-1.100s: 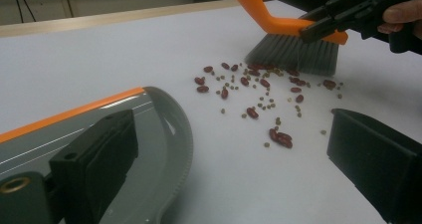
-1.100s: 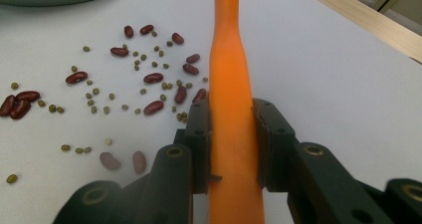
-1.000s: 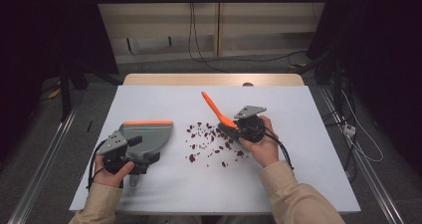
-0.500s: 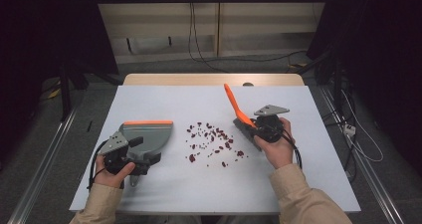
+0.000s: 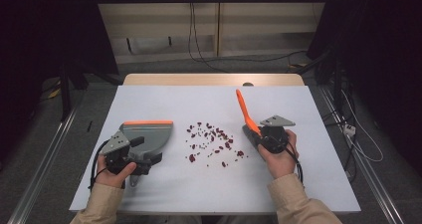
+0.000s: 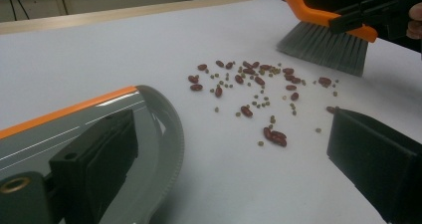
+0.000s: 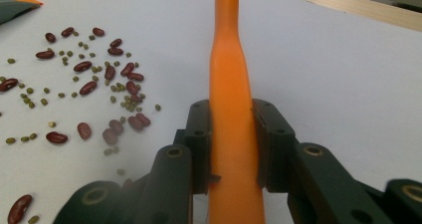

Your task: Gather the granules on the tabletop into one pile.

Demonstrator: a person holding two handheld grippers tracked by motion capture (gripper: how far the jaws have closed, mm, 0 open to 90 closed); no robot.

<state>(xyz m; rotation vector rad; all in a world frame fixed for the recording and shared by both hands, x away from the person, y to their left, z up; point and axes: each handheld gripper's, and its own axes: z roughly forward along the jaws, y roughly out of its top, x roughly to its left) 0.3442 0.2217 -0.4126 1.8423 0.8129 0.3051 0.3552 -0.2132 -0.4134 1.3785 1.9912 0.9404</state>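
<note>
The desk (image 5: 164, 189) is a flat, matte white sheet with a pale wooden strip showing along its far edge.

On its left half lies the dustpan (image 5: 149, 134), a smooth grey plastic scoop with a curved, finely ridged rim and a straight orange lip that faces the far side of the desk. The left gripper (image 5: 133, 160) holds it from the near side: in the left gripper view one black jaw lies on the pan's glossy inner face while the other stands out over bare desk, so the pictures do not show whether the jaws are clenched on the pan or loose.

On the right, the right gripper (image 5: 259, 134) is clenched on the brush (image 5: 245, 113). In the right gripper view both black jaws press flat on the sides of its smooth orange plastic handle, which widens towards the jaws. In the left gripper view the brush's dense grey bristles hang at the desk surface just beyond the spill.

Between dustpan and brush lies a loose scatter of beans (image 5: 211, 140): glossy dark red kidney-shaped ones mixed with small round greenish ones, near the bristles and apart from the dustpan.
</note>
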